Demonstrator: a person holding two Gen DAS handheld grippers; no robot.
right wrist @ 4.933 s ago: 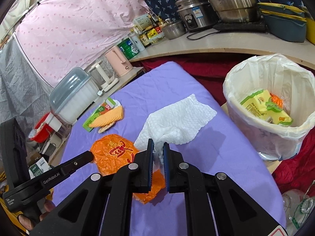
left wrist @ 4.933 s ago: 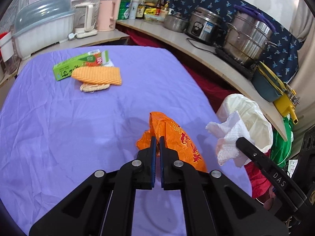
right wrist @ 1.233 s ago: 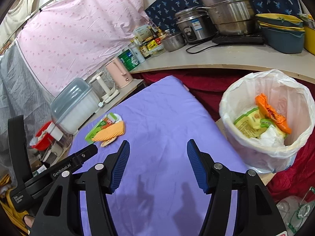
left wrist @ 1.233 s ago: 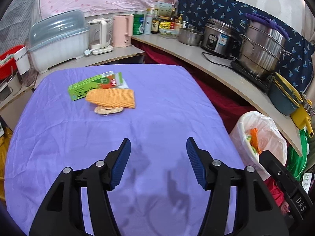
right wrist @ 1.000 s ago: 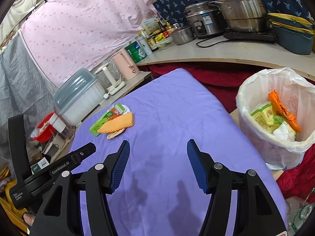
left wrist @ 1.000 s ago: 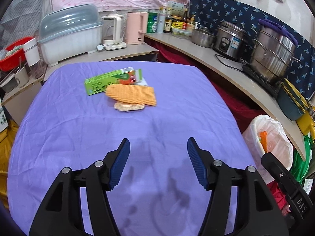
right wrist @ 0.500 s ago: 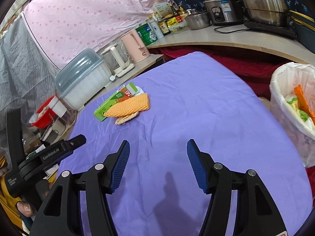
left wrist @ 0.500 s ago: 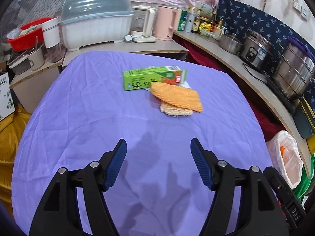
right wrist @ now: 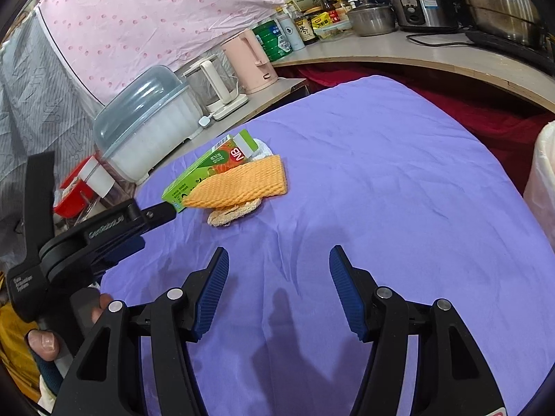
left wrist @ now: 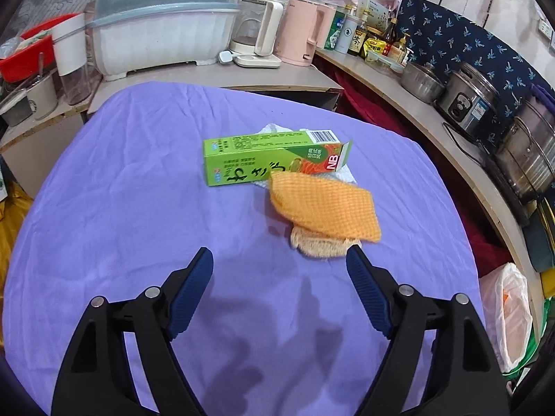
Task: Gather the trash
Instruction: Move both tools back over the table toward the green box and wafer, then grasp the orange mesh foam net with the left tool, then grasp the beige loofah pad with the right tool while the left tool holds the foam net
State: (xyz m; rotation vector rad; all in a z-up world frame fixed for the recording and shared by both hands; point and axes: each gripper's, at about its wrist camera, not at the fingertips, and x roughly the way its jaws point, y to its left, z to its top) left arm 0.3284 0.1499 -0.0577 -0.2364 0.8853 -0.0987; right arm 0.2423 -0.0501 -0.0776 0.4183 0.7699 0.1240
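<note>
A: Trash on the table?

B: Yes. A green carton [left wrist: 274, 159] lying flat toward the far edge of the purple cloth [left wrist: 138, 215], barcode up, one end flap open. Beneath its right end, white tissue [left wrist: 274, 129], mostly hidden. Overlapping the carton's near right corner, a folded orange waffle-weave cloth [left wrist: 326, 208]. Peeking out from under that cloth, a pale woven pad [left wrist: 319, 244].

A: And the grippers?

B: Left gripper [left wrist: 279, 279] above the near half of the table, jaws spread wide and opening further, nothing between them. Right fingertip just beside the woven pad; touching or not, cannot tell. Right gripper [right wrist: 278, 277] likewise over bare purple cloth, jaws spread, nothing pinched, well short of the pile. Seen from the right wrist, the left gripper's black body [right wrist: 86, 232] at the left edge, a hand [right wrist: 45, 339] wrapped round its handle.

A: Where is the bin?

B: Off the table's right edge, low down: a bin lined with a white bag [left wrist: 508, 315], something orange showing through. Only a sliver of its rim [right wrist: 543, 180] in the right wrist view.

A: Around the table?

B: Past the far edge, a white dish rack with a grey dome lid [left wrist: 156, 20], a glass kettle [left wrist: 256, 34], a pink kettle [left wrist: 301, 31]. Along the curved counter at right, bottles, a steel bowl, a rice cooker [left wrist: 468, 104], a large steel pot [left wrist: 530, 152].
</note>
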